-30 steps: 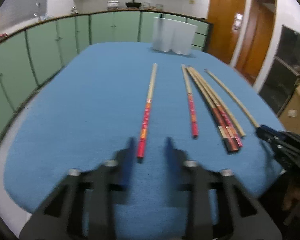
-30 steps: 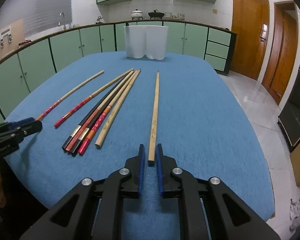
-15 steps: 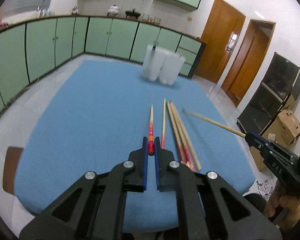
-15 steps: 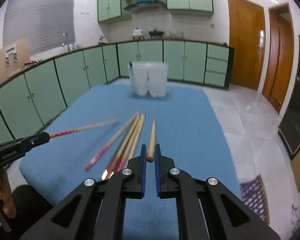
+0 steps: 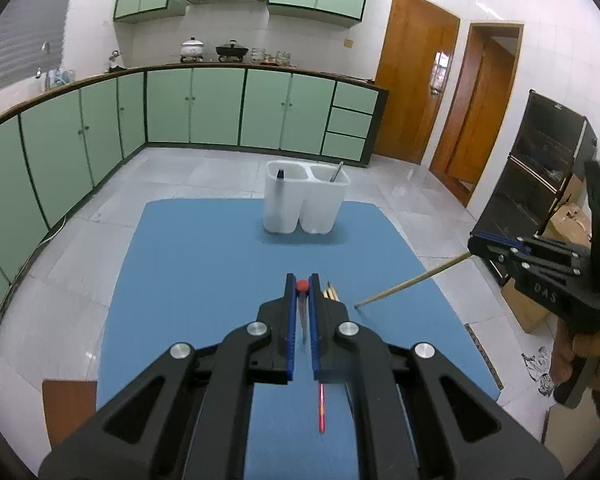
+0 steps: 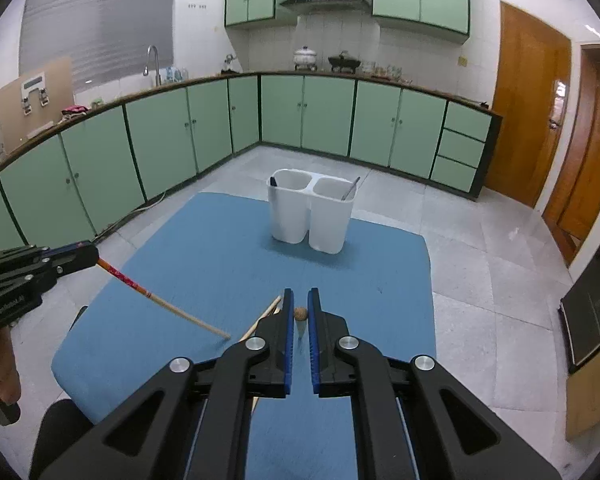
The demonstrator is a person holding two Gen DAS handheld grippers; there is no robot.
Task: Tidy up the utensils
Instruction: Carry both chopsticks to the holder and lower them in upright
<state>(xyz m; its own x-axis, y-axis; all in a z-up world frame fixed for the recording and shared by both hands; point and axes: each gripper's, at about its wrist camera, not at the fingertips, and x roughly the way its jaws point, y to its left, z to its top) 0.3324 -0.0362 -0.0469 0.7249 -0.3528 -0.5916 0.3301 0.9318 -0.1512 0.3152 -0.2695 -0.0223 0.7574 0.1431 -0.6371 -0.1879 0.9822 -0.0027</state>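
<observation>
My left gripper (image 5: 302, 282) is shut on the red end of a red-patterned chopstick (image 6: 160, 300), which slopes down toward the blue table (image 5: 204, 272) with its pale tip just above it. Held high as well, my right gripper (image 6: 299, 300) is shut on the butt of a plain wooden chopstick (image 5: 412, 280). Several more chopsticks (image 5: 330, 290) lie on the table under the grippers. A white two-compartment holder (image 5: 304, 202) stands at the table's far edge, well ahead of both grippers.
The holder's left compartment has a black utensil (image 5: 281, 173) and its right a metal one (image 5: 336, 172). Green cabinets (image 5: 196, 108) line the far wall and left side. Wooden doors (image 5: 416, 88), a black cabinet (image 5: 548, 168) and cardboard boxes stand to the right.
The left gripper shut on the red-patterned chopstick. Both grippers then rose well above the table, each lifting its chopstick by one end. The holder now shows from above.
</observation>
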